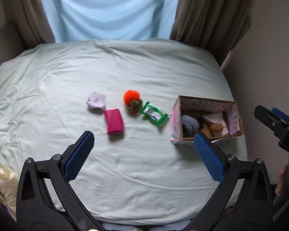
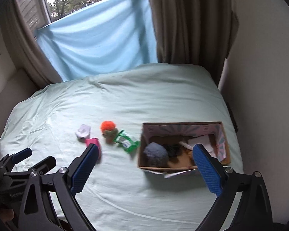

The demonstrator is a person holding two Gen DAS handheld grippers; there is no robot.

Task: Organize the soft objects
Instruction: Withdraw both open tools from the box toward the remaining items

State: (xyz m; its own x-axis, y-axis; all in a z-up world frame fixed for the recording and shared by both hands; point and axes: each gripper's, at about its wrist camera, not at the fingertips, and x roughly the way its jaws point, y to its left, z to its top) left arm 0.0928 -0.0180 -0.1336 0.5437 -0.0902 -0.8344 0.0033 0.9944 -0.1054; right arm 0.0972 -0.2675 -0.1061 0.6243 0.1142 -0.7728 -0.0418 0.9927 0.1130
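Note:
On the pale green bed sheet [image 1: 125,73] lie a lilac soft bundle [image 1: 96,103], a pink soft block [image 1: 113,121], an orange pompom toy [image 1: 132,101] with a green and brown base, and a green wipes packet [image 1: 153,113]. To their right stands an open cardboard box [image 1: 206,118] that holds a grey fluffy ball [image 2: 156,154], dark cloth, a brown toy and white paper. My left gripper [image 1: 144,145] hovers open above the sheet, nearer than the objects. My right gripper [image 2: 144,157] is open too, with empty jaws, in front of the box [image 2: 183,146].
A light blue cloth [image 2: 98,44] hangs over the window between brown curtains [image 2: 190,23]. A wall runs along the bed's right side [image 2: 260,96]. A patterned pillow [image 1: 2,181] shows at the bed's near left corner. The sheet in front of the objects is bare.

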